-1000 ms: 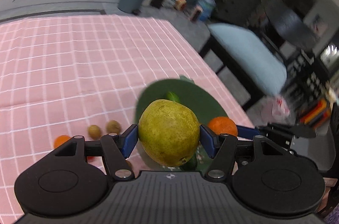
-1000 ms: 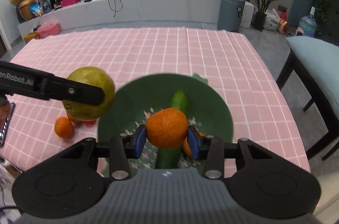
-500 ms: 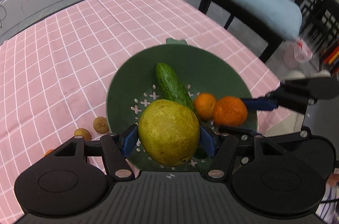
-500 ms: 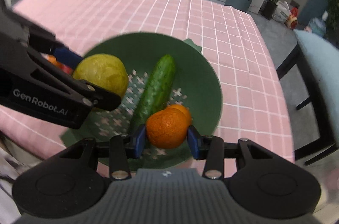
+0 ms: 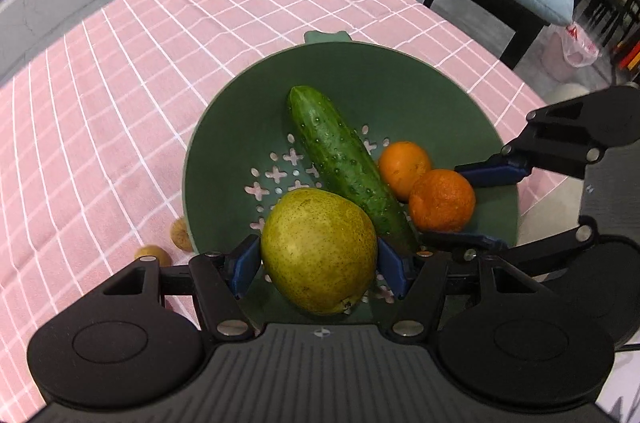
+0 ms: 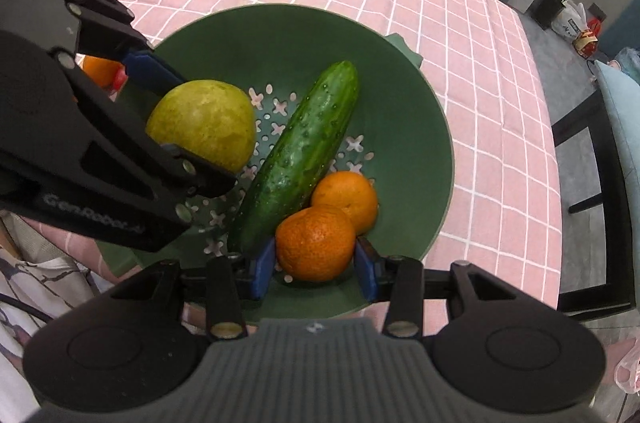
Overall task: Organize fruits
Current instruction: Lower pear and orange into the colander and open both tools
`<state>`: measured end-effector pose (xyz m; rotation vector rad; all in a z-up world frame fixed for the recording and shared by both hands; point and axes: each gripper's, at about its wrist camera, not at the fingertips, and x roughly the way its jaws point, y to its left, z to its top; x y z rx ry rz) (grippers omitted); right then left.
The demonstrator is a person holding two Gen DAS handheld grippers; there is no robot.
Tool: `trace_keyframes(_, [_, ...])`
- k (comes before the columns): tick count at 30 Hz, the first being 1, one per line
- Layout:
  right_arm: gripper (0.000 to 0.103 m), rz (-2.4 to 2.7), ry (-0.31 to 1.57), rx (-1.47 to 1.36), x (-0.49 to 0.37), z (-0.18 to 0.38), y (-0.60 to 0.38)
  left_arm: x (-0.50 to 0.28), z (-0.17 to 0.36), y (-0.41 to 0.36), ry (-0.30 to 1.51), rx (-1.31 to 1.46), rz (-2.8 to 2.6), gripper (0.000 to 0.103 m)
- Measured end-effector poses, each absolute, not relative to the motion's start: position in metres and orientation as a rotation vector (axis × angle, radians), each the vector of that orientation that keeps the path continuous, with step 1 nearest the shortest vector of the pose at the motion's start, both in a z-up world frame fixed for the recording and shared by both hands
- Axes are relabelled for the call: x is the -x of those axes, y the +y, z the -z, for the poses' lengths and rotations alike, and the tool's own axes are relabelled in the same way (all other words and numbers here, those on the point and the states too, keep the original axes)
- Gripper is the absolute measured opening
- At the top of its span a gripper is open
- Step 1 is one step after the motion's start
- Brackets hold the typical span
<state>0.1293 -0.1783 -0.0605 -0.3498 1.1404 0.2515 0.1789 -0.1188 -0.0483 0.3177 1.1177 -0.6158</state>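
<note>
Left gripper [image 5: 318, 259] pinching a pear [image 5: 319, 250] over the green colander [image 5: 420, 91], right gripper [image 6: 316, 265] clamping a mandarin [image 6: 315, 243] inside it, beside the cucumber [image 6: 300, 153]

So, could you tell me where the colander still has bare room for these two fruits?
Free: the perforated floor between pear and cucumber, and the far wall beyond the cucumber's tip. Crowded: the near right, where the held orange touches the resting orange.

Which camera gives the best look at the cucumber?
The right wrist view: the cucumber shows nearly whole, lying in the green bowl. In the left wrist view the pear covers its near end.
</note>
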Motion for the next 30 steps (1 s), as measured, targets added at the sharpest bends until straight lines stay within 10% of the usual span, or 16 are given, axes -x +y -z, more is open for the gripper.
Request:
trace_keyframes(16, [0.041, -0.267, 1.143, 0.371, -0.125, 0.057, -0.175, -0.171, 0.059, -0.136, 1.084, -0.494, 0.580, 0.073])
trace_keyframes(30, [0.074, -0.202, 1.034, 0.258, -0.113, 0.030, -0.183, -0.162, 0.029, -0.114, 0.979, -0.341, 0.560, 0.075])
